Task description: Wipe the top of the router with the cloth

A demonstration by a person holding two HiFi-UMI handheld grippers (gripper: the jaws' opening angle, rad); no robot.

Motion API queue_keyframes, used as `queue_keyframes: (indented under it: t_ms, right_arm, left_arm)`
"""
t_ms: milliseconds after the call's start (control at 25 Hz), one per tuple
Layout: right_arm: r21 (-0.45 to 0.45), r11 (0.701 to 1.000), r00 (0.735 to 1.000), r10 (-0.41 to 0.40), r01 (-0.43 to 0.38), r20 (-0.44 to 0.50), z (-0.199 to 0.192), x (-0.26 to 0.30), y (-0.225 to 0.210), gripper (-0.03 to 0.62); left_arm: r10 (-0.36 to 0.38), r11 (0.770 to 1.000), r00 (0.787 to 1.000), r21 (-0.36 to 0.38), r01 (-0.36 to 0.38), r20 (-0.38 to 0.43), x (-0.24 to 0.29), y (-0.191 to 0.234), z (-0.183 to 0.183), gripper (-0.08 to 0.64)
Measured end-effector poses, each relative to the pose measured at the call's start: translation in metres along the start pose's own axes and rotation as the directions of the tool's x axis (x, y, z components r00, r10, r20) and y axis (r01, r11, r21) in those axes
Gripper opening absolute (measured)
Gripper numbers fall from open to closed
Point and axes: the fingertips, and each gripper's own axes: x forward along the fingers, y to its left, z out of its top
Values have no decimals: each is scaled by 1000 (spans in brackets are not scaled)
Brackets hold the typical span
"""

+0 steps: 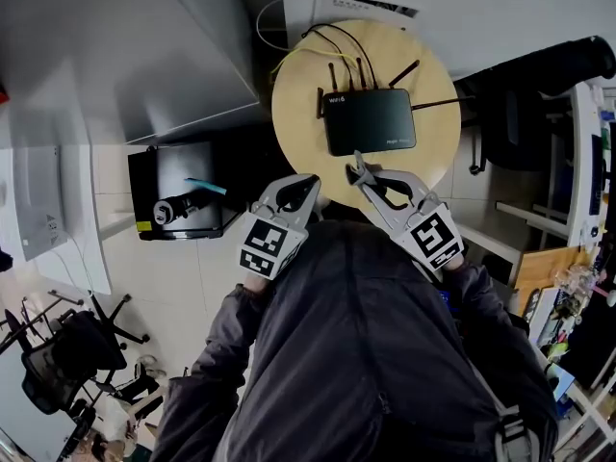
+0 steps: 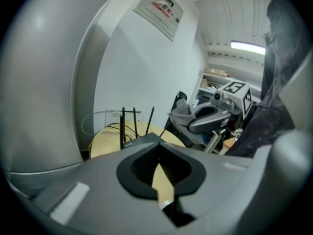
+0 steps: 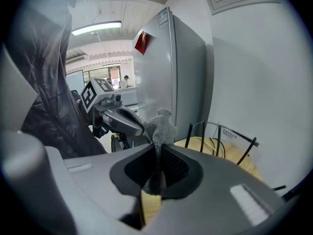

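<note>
On the left in head view, a grey cabinet stands beside the round table. Left gripper is over the table's near edge, jaws pressed together with nothing between them, only bare tabletop showing behind the pads. Router lies flat on the table right of centre, antennas at its far side, cables running off the back toward the wall. Right gripper is just beside the left one, tips right at the router's near edge, jaws pinching the grey cloth. A tuft of cloth sticks out past the tips. Can't tell if the cloth touches the router. It's not on the top face.
</note>
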Motion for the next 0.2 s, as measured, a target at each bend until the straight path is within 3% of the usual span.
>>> queue_keyframes:
  t_ms: [200]
  right_arm:
    - [3,1000,1000,-17,17,-1,4,1,6,28]
  left_arm:
    - [-16,1000,1000,5,16,4,-5,1,-4,0]
